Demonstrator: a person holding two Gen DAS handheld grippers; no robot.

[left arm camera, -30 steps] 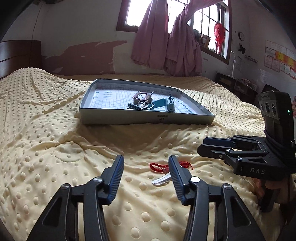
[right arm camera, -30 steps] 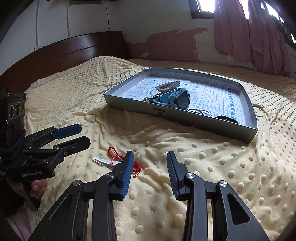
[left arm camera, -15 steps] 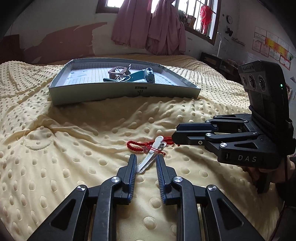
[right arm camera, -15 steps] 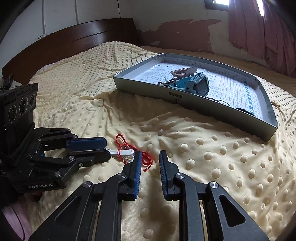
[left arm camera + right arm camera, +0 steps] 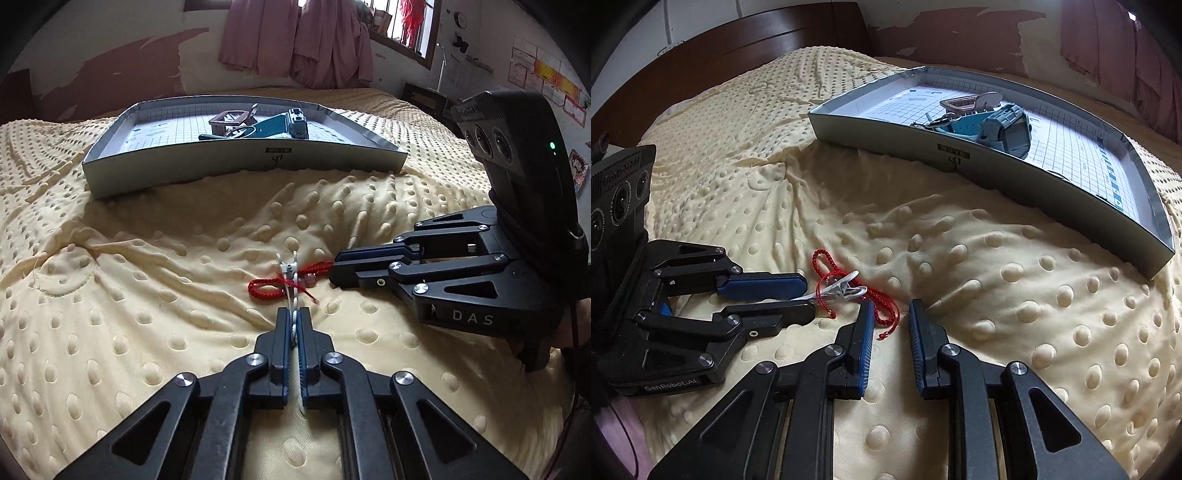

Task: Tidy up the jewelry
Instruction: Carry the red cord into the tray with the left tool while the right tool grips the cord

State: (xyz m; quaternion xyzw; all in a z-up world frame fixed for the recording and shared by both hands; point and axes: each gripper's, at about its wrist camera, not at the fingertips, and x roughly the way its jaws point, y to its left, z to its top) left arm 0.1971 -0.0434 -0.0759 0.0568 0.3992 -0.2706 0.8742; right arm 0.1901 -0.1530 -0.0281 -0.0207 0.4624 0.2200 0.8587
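A white clip (image 5: 291, 291) with a red cord bracelet (image 5: 266, 287) threaded through it lies on the yellow dotted blanket. My left gripper (image 5: 293, 314) is shut on the clip's tail and holds it on edge; the same grip shows in the right wrist view, left gripper (image 5: 810, 297) on clip (image 5: 842, 290). My right gripper (image 5: 892, 308) comes in from the right at the cord's far end (image 5: 886, 314). Its jaws are closing, with a gap still showing and the cord's loop between them. The grey tray (image 5: 240, 173) beyond holds a teal watch (image 5: 291, 125) and a brown square piece (image 5: 229, 120).
The tray's near wall (image 5: 960, 157) stands a short way past both grippers. A dark wooden headboard (image 5: 757, 33) runs along the bed's left. Pink curtains (image 5: 295, 37) hang at the window behind. The blanket is rumpled around the clip.
Both grippers dropped toward the clip and cord. The left jaws closed onto the clip and tipped it on edge. The right jaws narrowed around the cord's end.
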